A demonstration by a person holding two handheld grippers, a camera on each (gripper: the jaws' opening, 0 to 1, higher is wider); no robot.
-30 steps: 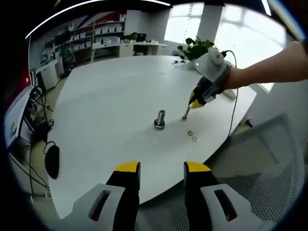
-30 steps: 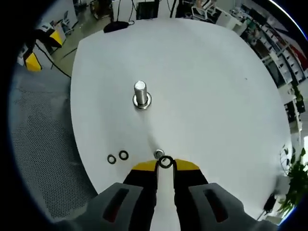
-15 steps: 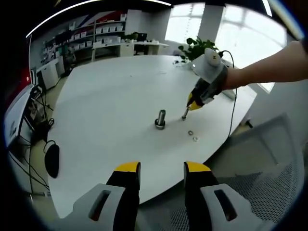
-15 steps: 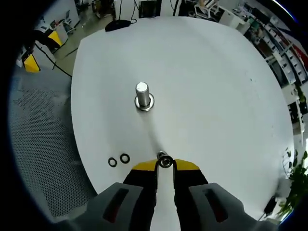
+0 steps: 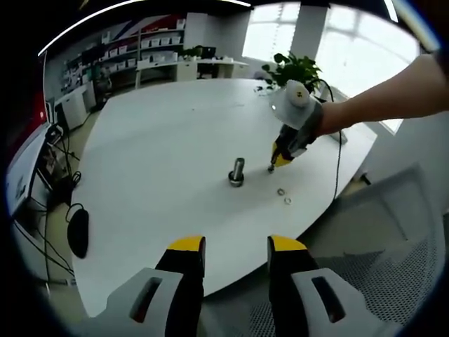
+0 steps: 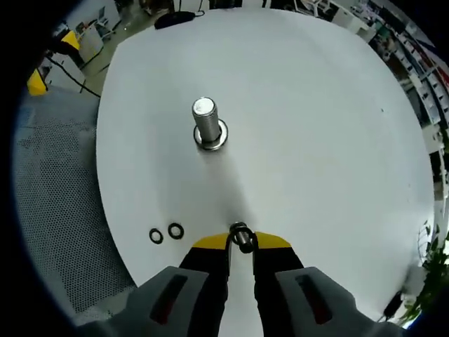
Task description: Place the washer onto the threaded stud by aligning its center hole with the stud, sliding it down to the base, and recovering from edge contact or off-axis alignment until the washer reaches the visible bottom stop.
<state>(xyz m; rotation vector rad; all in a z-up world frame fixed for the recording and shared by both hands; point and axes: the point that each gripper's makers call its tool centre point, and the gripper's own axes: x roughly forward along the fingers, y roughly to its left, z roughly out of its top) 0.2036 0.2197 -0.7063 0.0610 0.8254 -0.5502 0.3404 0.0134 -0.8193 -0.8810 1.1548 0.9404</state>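
Each tool (image 6: 240, 242) – grey body, black jaws, yellow tips; bare forearm (image 5: 393, 95).

Left gripper (image 5: 236, 247) low, jaws apart. Right gripper (image 5: 283, 152) just right of bolt (image 5: 236, 173) on white tabletop (image 5: 161, 140); two rings (image 5: 283, 196) nearby.

no legible text, labels, brands or numbers anywhere

Stud (image 6: 208, 127) upright mid-bench (image 6: 316, 140). Two spare washers (image 6: 165, 233) side by side nr bench edge, left of right claw (image 6: 240, 242).
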